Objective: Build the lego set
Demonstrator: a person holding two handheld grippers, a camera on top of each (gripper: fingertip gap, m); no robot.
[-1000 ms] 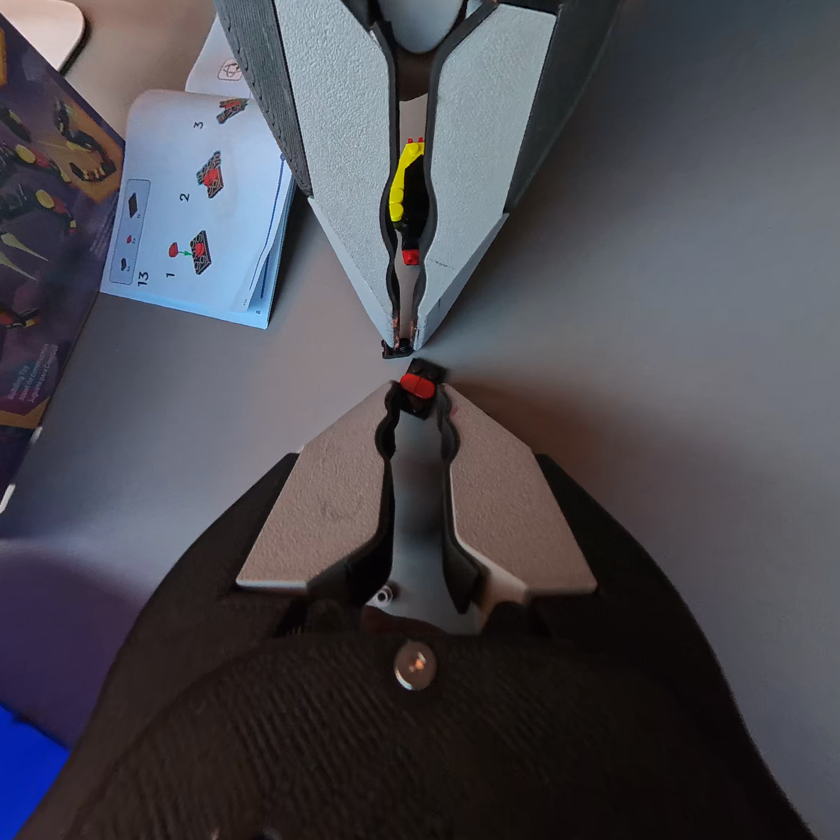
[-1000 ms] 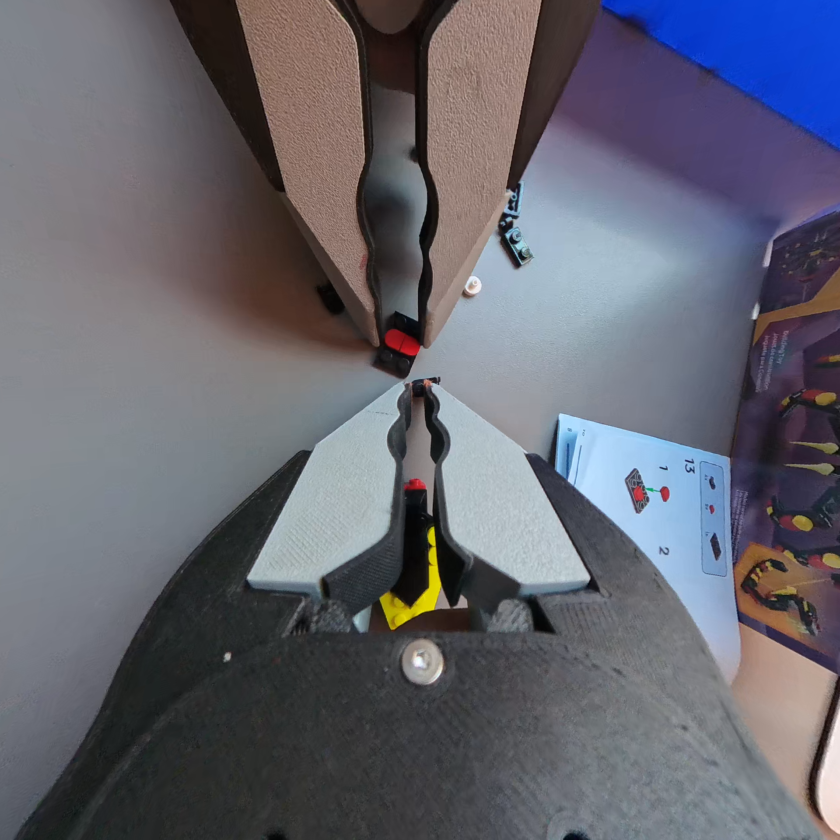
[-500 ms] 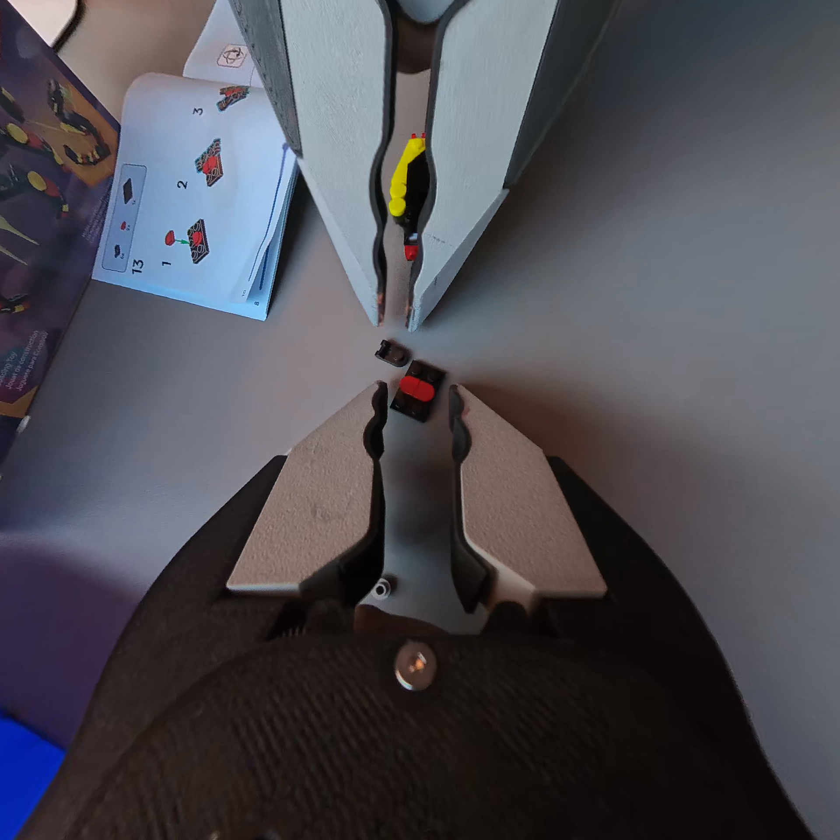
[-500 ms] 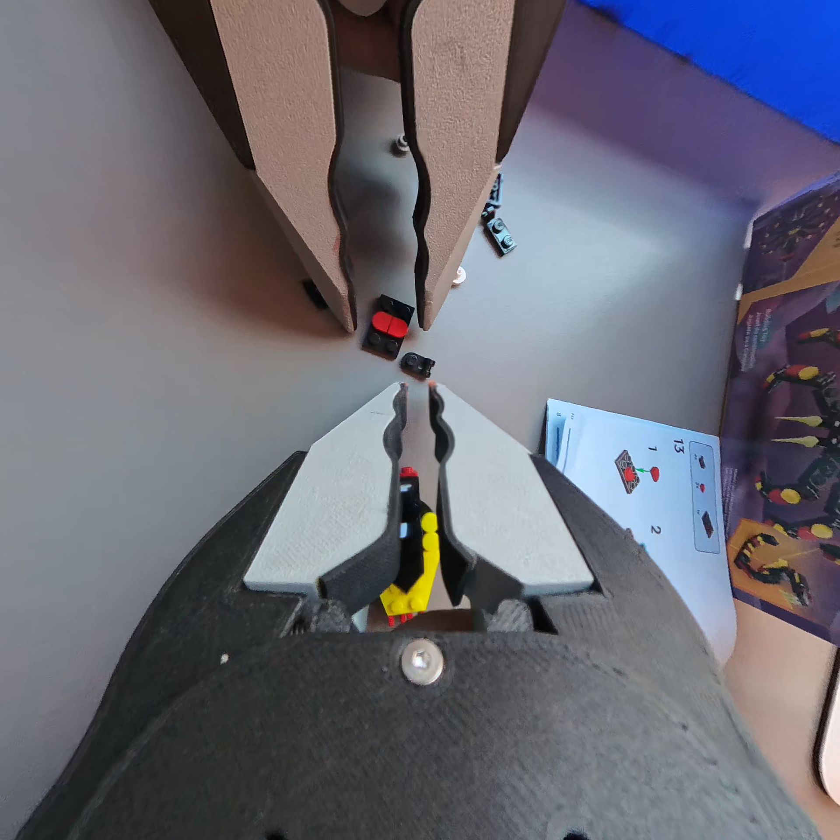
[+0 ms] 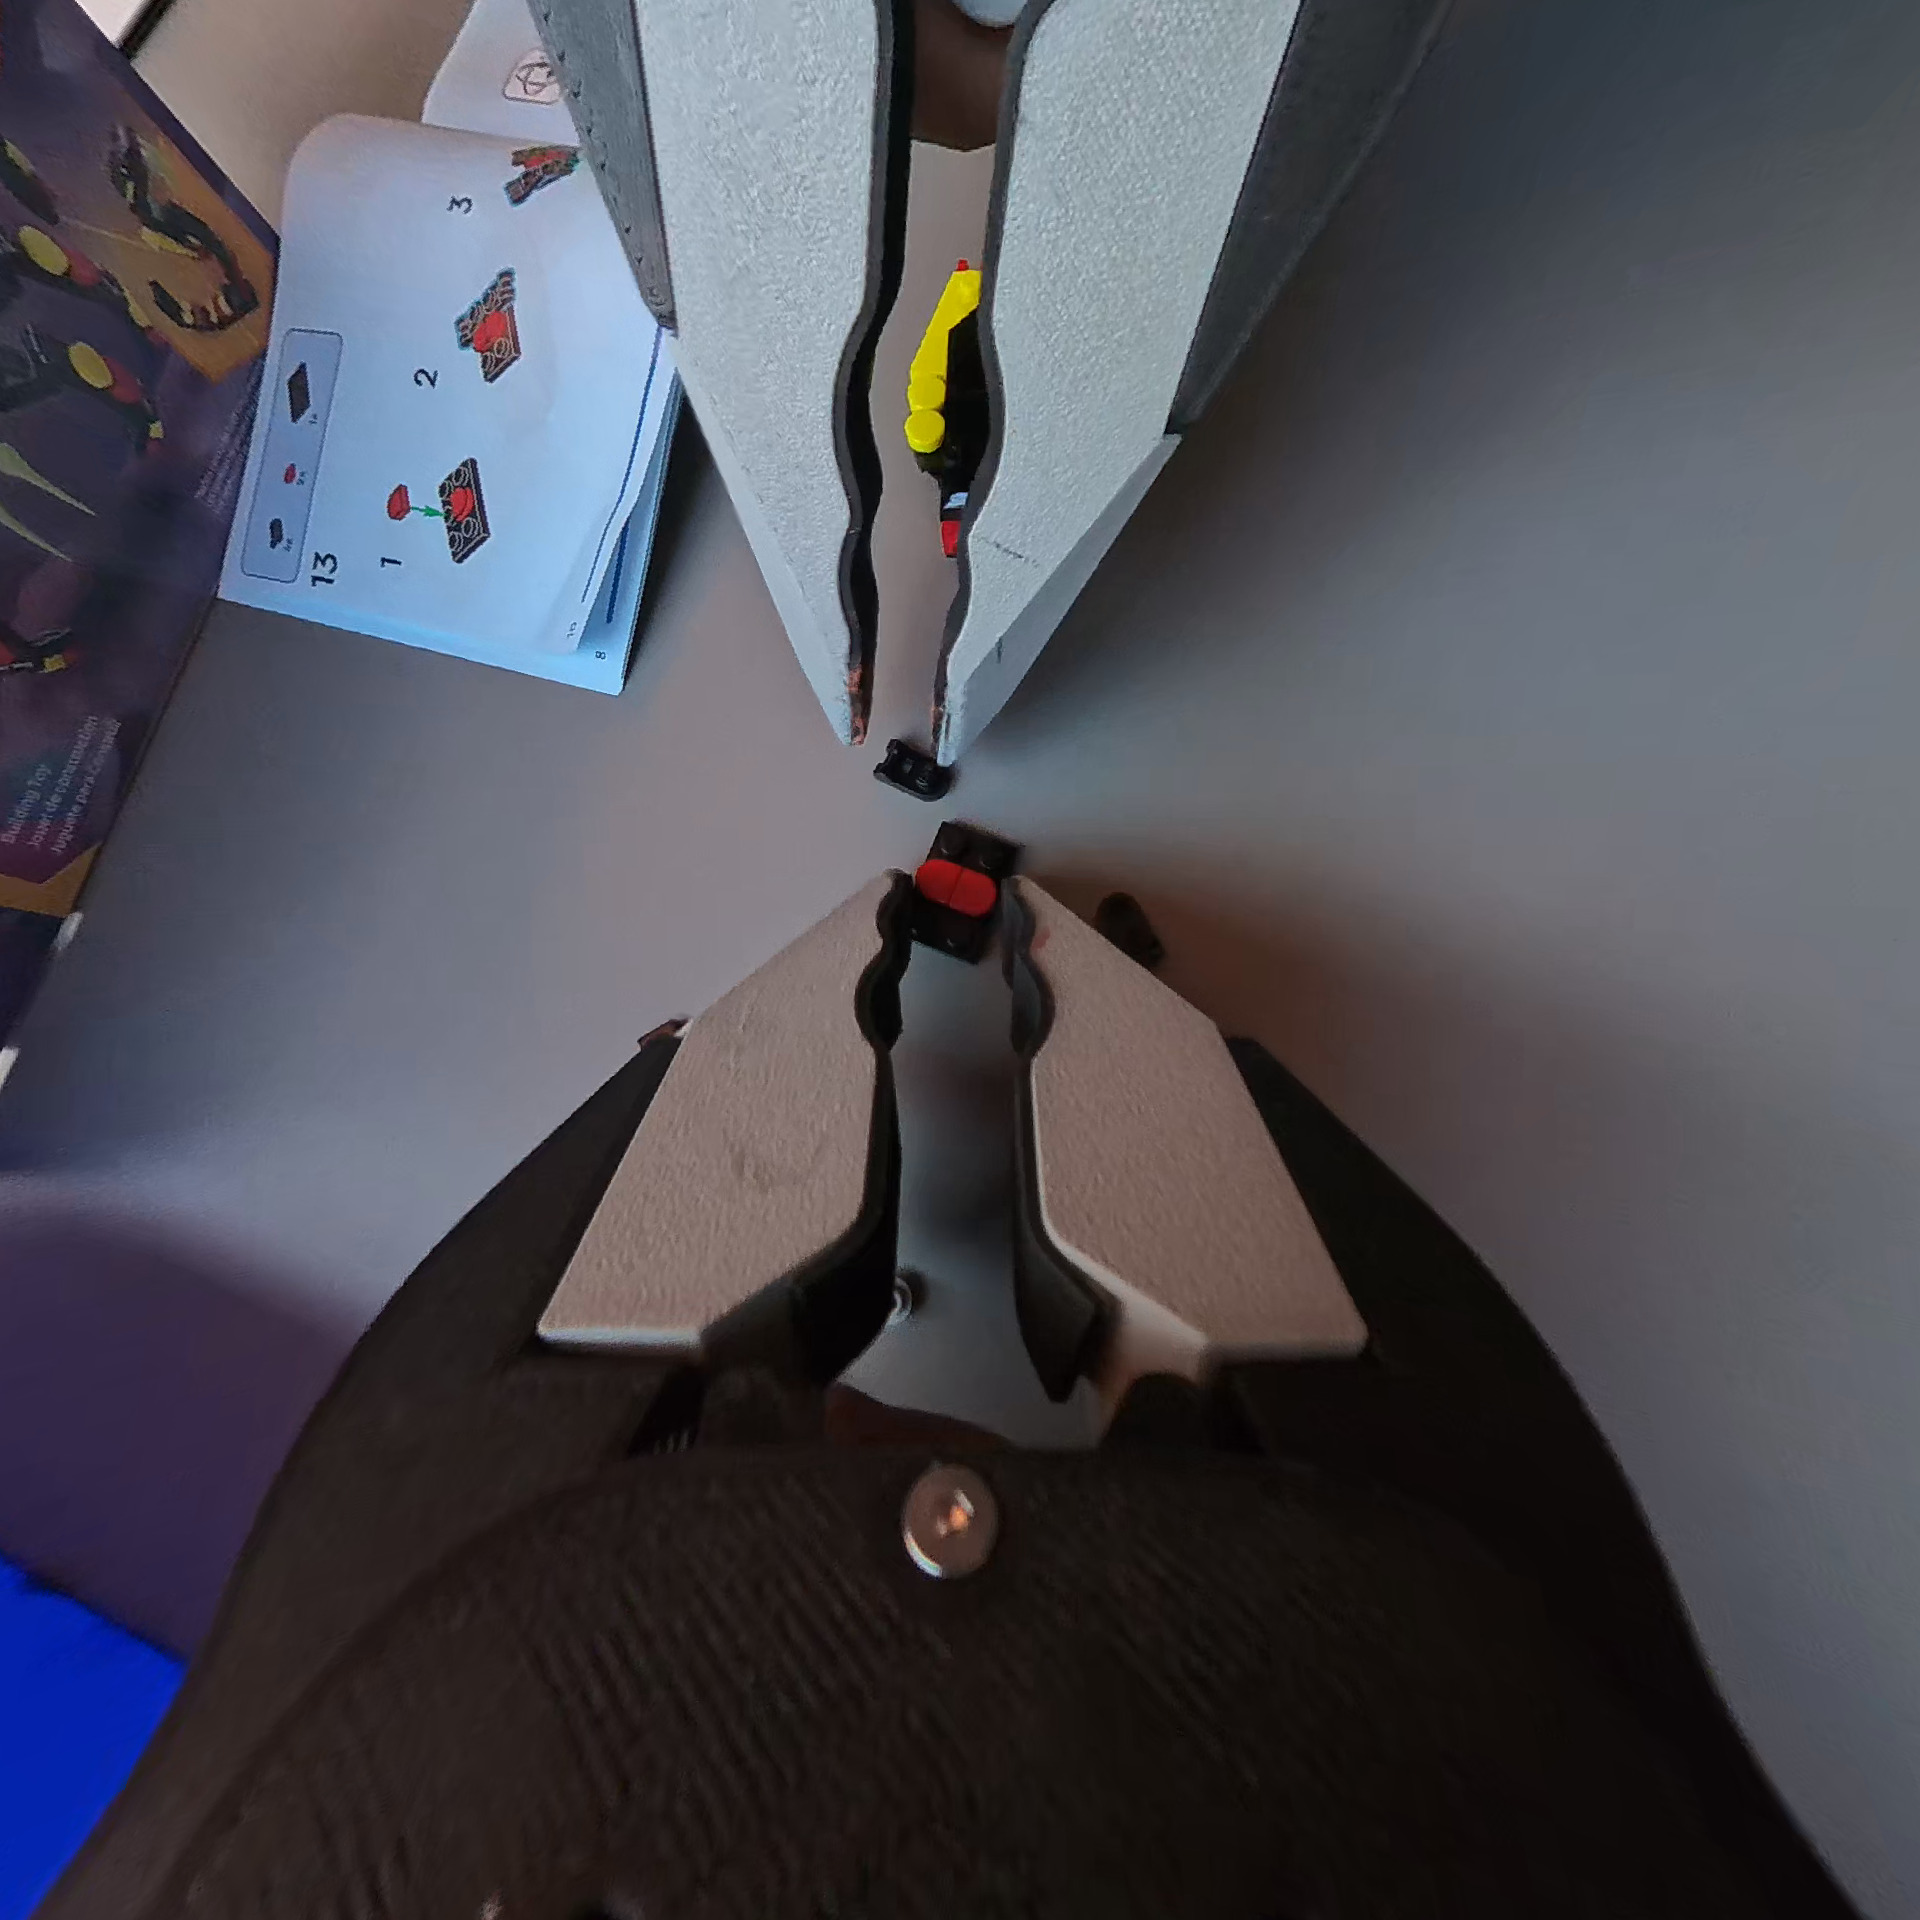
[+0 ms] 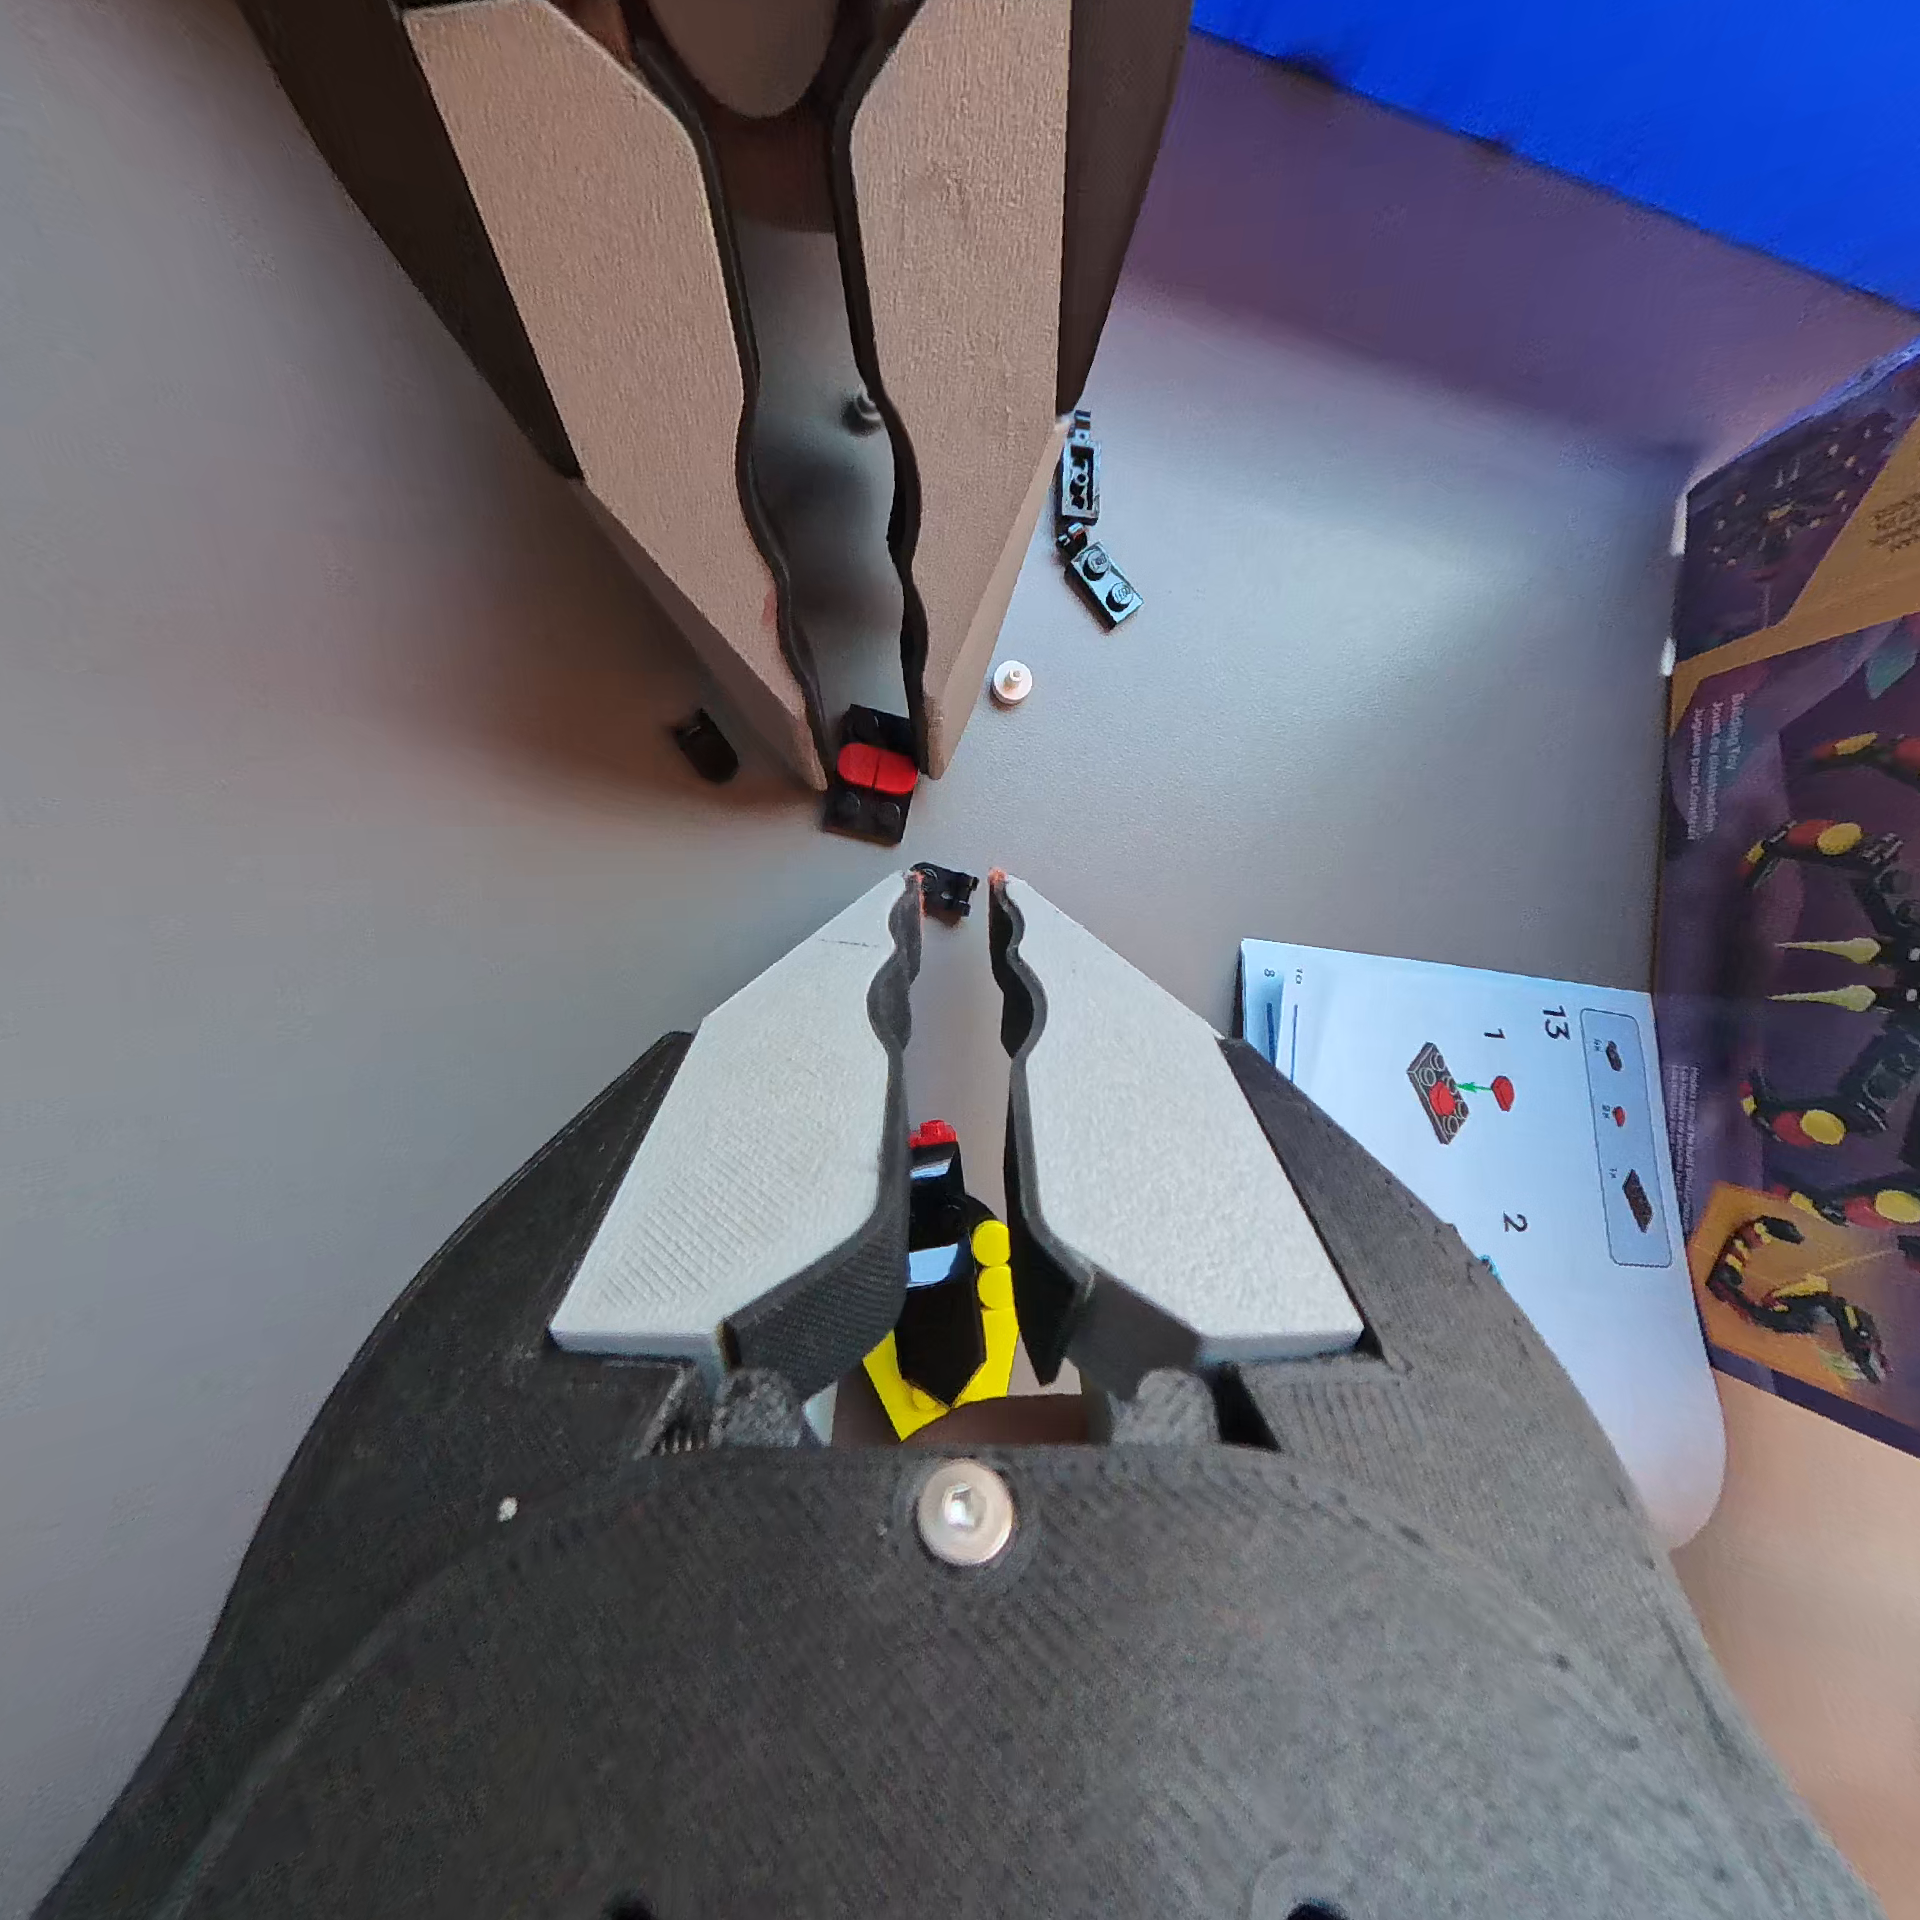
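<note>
- Left hand-held gripper closes around the black plate with red tiles on the table; grip looks snug.
- Right hand-held gripper, narrowly parted, straddles the small black piece just beside the plate; close squarely, then lift.

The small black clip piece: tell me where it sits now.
The small black clip piece lies on the grey table, at the right gripper's open fingertips, just short of the black plate with red tiles.

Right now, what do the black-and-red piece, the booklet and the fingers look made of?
Black-and-red piece: hard moulded plastic, semi-gloss, with crisp studs. Booklet: thin printed paper, matte; its pages curl. Left fingers: probably 3D-printed plastic, grainy grey faces with dark wavy, possibly rubbery, inner edges.
</note>
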